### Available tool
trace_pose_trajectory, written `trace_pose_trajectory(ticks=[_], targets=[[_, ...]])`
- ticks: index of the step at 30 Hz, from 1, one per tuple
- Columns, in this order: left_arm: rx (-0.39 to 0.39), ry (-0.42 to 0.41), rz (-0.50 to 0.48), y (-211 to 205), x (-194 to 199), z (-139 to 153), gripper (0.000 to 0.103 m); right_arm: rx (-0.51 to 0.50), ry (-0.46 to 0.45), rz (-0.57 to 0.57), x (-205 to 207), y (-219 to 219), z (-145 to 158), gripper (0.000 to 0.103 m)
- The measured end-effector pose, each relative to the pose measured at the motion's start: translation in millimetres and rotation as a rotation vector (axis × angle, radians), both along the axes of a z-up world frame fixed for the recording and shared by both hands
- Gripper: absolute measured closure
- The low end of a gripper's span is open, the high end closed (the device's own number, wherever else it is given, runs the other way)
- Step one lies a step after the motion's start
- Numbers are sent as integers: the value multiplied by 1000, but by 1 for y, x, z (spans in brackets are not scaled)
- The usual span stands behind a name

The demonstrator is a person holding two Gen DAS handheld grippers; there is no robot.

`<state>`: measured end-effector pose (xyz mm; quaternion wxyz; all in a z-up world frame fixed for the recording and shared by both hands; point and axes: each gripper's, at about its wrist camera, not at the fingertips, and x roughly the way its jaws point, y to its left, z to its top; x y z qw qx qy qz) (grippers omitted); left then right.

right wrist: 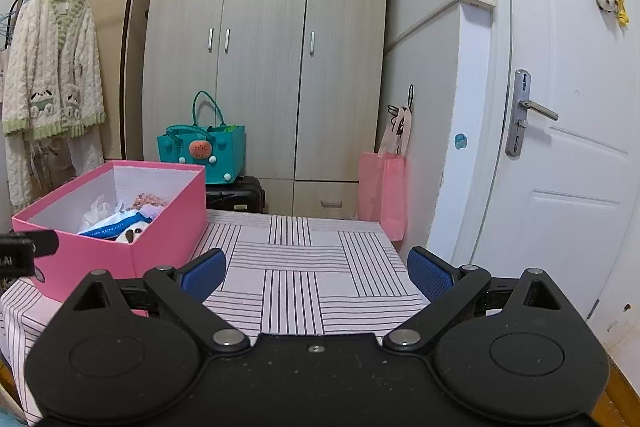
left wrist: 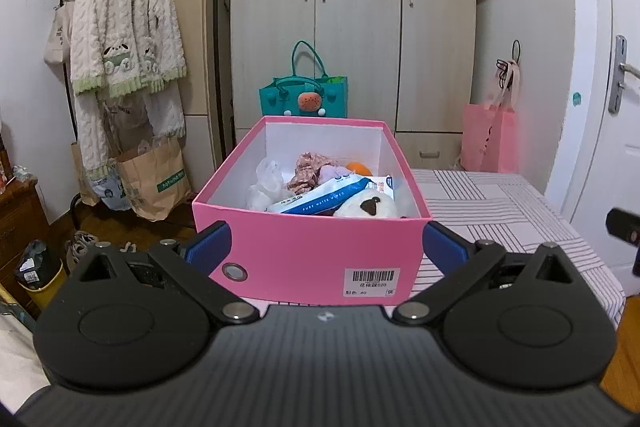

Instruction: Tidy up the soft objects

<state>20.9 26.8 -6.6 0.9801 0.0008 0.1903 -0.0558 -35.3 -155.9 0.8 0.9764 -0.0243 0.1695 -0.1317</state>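
A pink box (left wrist: 304,255) stands on the striped tablecloth (left wrist: 500,211). Inside lie a white plush toy (left wrist: 368,207), a blue wipes pack (left wrist: 324,197), a white plastic bag (left wrist: 266,183), a floral cloth (left wrist: 310,167) and an orange item (left wrist: 359,167). My left gripper (left wrist: 326,241) is open and empty, its blue pads either side of the box's near wall. My right gripper (right wrist: 316,273) is open and empty over the bare cloth (right wrist: 296,267), right of the box (right wrist: 120,247). The wipes pack (right wrist: 116,225) shows inside it.
A teal handbag (left wrist: 304,97) stands behind the box before the wardrobe (left wrist: 356,7). A pink bag (right wrist: 382,187) hangs at the wall by the white door (right wrist: 560,127). A clothes rack with a fluffy robe (left wrist: 124,23) and paper bags stands left.
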Motion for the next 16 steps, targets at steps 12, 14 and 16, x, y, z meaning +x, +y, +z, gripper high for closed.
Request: trace_pose_trajectory(ticks=[12, 14, 16], targets=[[4, -18, -8, -1, -4, 3, 0, 2, 10, 9, 1, 1, -2, 4], [3, -16, -10, -1, -5, 3, 0, 5, 10, 7, 2, 0, -2, 4], [5, -10, -11, -2, -5, 3, 0, 6, 13, 6, 2, -1, -3, 4]])
